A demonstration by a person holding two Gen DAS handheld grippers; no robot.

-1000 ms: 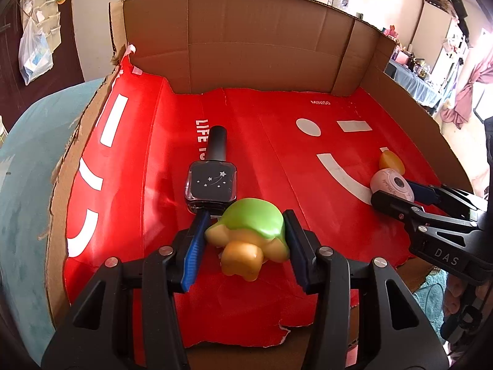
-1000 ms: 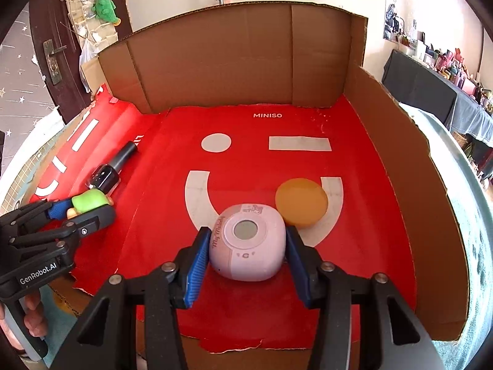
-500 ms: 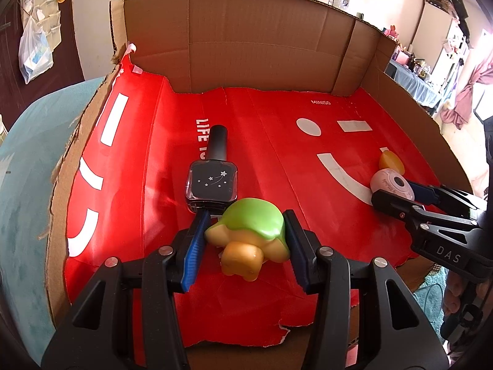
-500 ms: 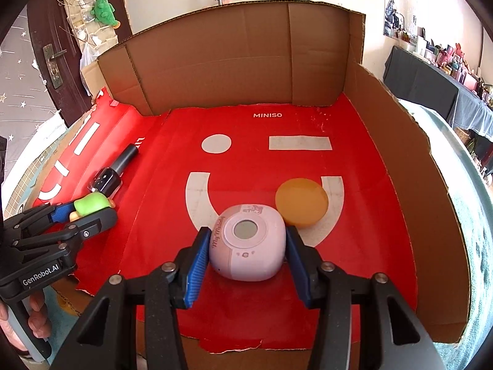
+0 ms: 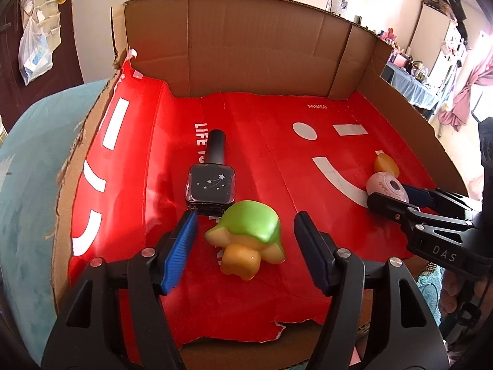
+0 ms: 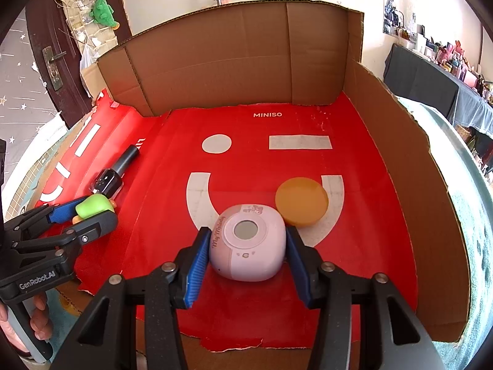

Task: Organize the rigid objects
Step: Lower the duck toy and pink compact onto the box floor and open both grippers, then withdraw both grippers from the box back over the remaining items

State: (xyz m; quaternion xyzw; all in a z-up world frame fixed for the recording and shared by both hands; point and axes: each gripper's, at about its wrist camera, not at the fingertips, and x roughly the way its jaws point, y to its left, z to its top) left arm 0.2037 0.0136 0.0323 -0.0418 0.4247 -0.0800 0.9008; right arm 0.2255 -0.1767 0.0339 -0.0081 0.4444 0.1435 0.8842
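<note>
A green and yellow toy turtle [image 5: 246, 240] lies on the red sheet between the fingers of my left gripper [image 5: 246, 234], which is open with a gap on each side. It also shows in the right wrist view [image 6: 92, 205]. A black nail polish bottle [image 5: 212, 182] lies just beyond it. My right gripper [image 6: 246, 246] has its blue pads against both sides of a pink round My Melody gadget [image 6: 246, 243]. An orange disc [image 6: 301, 201] lies just beyond the gadget.
Everything sits in an open cardboard box [image 6: 234, 61] lined with a red MINISO sheet [image 6: 265, 160]. Cardboard walls stand at the back and right. The sheet's torn front edge [image 5: 277, 326] is near the grippers. Teal cloth [image 5: 24, 203] surrounds the box.
My left gripper has opened and let go of the toy turtle, which now lies on the sheet. The right gripper stays shut on the pink gadget.
</note>
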